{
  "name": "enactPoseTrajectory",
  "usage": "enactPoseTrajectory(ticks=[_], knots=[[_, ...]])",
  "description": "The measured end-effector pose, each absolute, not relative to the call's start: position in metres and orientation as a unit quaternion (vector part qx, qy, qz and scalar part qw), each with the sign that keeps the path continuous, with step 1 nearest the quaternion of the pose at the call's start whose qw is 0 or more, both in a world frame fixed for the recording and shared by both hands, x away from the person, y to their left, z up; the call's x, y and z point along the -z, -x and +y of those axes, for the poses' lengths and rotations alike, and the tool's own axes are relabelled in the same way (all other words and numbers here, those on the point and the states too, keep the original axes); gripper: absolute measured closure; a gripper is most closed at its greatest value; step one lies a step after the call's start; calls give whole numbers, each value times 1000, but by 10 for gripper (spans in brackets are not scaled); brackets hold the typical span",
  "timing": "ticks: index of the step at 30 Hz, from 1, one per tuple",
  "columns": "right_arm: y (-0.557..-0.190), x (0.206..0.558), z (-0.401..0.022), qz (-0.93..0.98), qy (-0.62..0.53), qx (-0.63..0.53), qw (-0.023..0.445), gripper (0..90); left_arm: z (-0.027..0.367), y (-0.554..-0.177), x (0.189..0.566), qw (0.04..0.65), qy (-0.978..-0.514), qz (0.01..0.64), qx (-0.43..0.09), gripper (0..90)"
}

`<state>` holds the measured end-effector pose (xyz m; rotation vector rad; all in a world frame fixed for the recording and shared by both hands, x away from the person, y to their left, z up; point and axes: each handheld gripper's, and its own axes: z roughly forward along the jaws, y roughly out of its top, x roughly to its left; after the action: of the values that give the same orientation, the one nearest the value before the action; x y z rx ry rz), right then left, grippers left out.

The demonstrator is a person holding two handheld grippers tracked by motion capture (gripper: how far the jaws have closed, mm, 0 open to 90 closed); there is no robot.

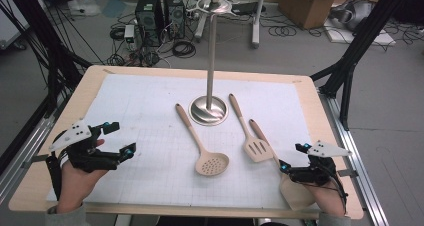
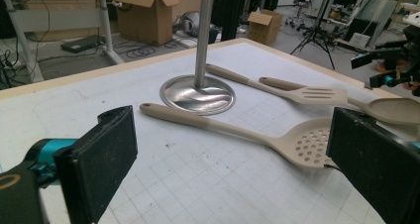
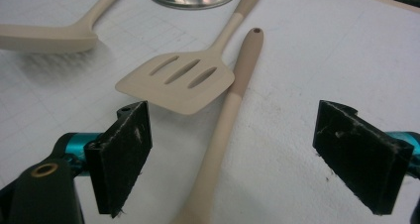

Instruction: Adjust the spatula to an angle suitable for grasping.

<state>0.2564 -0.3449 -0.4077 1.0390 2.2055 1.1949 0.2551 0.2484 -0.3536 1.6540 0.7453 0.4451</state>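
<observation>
Three beige kitchen tools lie flat on the white gridded mat that covers the bench [image 1: 30, 186], fanned out around the round base of a tall metal hanging stand [image 1: 208, 110] set toward the far edge. The skimmer [image 1: 202, 141] lies at the middle with its holed bowl toward the near edge, the slotted turner [image 1: 248, 129] just to its right, and a plain spoon [image 1: 295, 183] nearest the right edge, its handle running beside and partly under the turner's blade. All three handles point toward the stand, probably so that each can be lifted and hung from the ring at its top. The right claw [image 1: 292, 158] hovers released over the spoon near the near right corner; in the right gripper view the spoon's handle [image 3: 225, 120] runs straight up between the wide-apart jaws, untouched, which suggests a grasp on the handle is being lined up. The left claw [image 1: 120, 138] is likewise released and empty near the left edge, facing the skimmer's bowl [image 2: 307, 142] from well apart.
</observation>
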Motion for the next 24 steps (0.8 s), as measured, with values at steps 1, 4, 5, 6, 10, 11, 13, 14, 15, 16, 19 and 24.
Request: enactPoseTrajectory(ticks=[1, 4, 5, 6, 10, 11, 13, 14, 15, 16, 19, 24], knots=[[-256, 408, -345, 794, -374, -430, 212, 144, 248, -255, 354, 595, -712, 321, -192, 61], [-258, 410, -343, 798, -372, -424, 211, 149, 249, -255, 354, 594, -712, 321, -191, 60], [-258, 410, -343, 799, -373, -422, 210, 153, 249, -255, 354, 594, -712, 322, -191, 60], [-259, 411, -343, 800, -373, -421, 210, 156, 249, -256, 354, 594, -712, 322, -191, 61], [-260, 413, -342, 803, -374, -413, 211, 161, 249, -256, 355, 593, -713, 323, -191, 60], [-261, 413, -342, 804, -373, -412, 211, 167, 248, -256, 355, 594, -712, 323, -190, 61], [-262, 414, -341, 806, -372, -409, 213, 176, 248, -256, 355, 593, -712, 323, -190, 60], [-262, 415, -340, 807, -372, -407, 210, 185, 248, -256, 355, 593, -712, 323, -190, 60], [-262, 415, -340, 807, -372, -407, 210, 185, 248, -256, 355, 593, -712, 323, -190, 60], [-264, 416, -338, 811, -369, -403, 210, 205, 249, -256, 355, 593, -713, 323, -190, 61], [-265, 418, -336, 815, -369, -396, 206, 210, 250, -255, 355, 591, -713, 324, -191, 61], [-268, 420, -332, 821, -370, -383, 206, 241, 251, -255, 356, 591, -713, 326, -191, 60]])
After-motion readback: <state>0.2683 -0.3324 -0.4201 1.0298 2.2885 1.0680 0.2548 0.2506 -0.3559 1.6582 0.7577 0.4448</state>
